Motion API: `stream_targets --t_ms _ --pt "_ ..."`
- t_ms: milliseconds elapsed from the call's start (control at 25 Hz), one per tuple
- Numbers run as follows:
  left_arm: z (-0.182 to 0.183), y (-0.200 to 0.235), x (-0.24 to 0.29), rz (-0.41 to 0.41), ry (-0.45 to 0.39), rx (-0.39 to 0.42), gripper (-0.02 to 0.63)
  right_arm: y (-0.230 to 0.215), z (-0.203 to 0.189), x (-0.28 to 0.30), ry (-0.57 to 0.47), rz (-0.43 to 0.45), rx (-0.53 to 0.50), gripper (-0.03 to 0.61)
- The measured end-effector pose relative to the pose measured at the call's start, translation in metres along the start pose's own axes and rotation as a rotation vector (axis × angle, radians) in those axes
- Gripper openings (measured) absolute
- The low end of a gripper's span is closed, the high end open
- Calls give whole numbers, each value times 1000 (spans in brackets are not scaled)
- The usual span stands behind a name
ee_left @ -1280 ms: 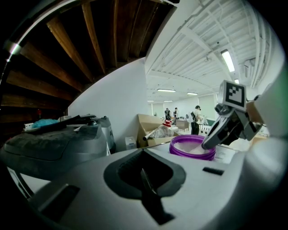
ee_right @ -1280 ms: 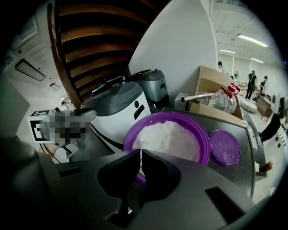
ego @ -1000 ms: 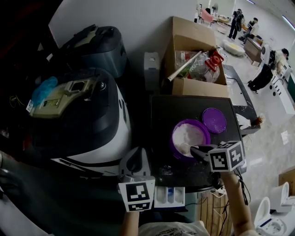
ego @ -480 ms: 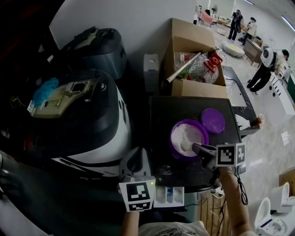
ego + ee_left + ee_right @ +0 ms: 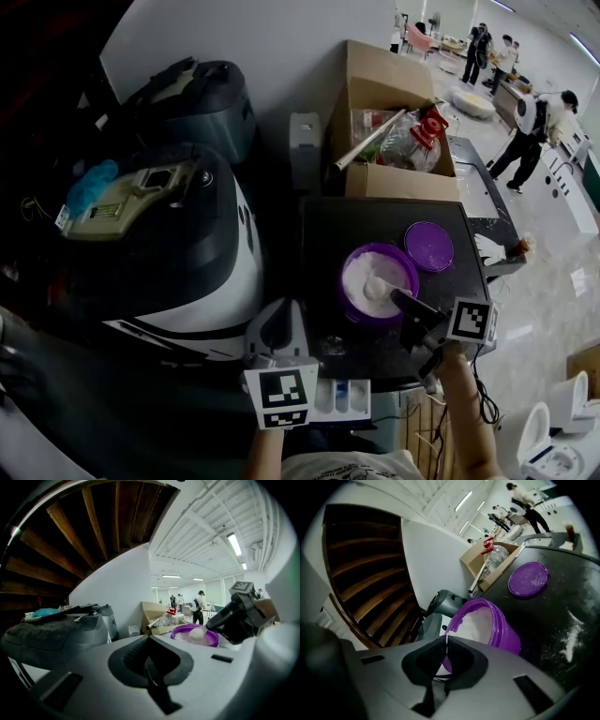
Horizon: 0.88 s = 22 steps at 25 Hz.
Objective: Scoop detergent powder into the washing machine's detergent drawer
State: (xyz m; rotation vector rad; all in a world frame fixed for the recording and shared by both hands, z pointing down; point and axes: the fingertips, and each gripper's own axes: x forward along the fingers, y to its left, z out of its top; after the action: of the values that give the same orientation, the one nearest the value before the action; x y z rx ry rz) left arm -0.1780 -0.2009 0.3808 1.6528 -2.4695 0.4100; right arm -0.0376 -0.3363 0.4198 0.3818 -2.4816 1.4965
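On the dark tabletop (image 5: 328,234), spilled powder (image 5: 569,641) lies near a purple tub (image 5: 508,637).

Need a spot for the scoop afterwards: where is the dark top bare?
Bare: the narrow strip of dark top left of the tub, and the band between tub and cardboard box. Crowded: the right side, with the lid, spilled powder and the right gripper holding the scoop in the tub.

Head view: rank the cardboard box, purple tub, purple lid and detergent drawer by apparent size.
1. cardboard box
2. purple tub
3. purple lid and detergent drawer: about alike, so unranked.
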Motion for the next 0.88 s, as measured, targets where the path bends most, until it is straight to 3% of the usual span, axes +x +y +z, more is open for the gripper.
stream_targets --t_ms 320,880 --pt "2 -6 -1 -9 -7 0 2 -2 -3 -3 -124 162 263 20" --pt "-3 -10 -18 7 -6 -10 2 15 -21 -15 -178 280 319 20"
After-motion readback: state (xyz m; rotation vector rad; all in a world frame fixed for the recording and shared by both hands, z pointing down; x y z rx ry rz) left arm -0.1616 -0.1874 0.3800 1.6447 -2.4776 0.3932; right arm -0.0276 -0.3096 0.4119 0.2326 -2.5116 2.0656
